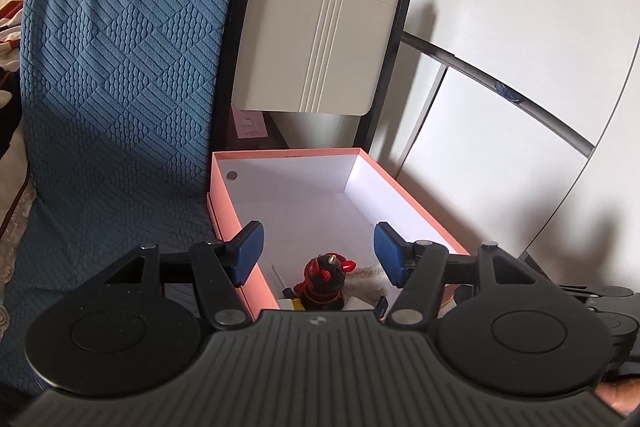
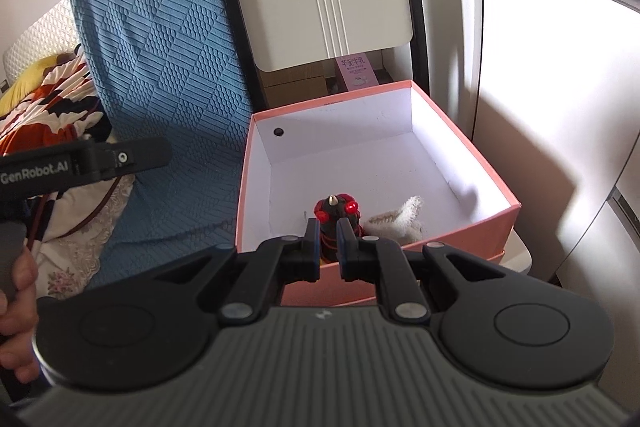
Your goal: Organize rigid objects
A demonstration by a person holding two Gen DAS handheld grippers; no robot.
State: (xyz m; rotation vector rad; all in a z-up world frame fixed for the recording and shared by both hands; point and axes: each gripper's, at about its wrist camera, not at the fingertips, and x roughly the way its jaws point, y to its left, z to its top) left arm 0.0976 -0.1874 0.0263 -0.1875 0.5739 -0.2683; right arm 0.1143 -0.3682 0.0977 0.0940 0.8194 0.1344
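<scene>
A pink box (image 1: 226,203) with a white inside stands open beside a blue-covered seat; it also shows in the right wrist view (image 2: 496,223). A black and red figurine (image 1: 325,282) stands upright at the box's near end. My right gripper (image 2: 328,247) is shut on the figurine (image 2: 335,214), holding it by its lower body over the box's near wall. A white fuzzy item (image 2: 400,219) lies in the box just right of it. My left gripper (image 1: 318,253) is open and empty, its blue pads (image 1: 249,253) spread above the box's near end.
A blue textured seat cover (image 1: 116,79) rises left of the box. A beige folding board (image 1: 320,27) leans behind it. A thin white stick (image 1: 279,277) and small items lie in the box's near corner. A patterned cloth (image 2: 48,99) lies far left.
</scene>
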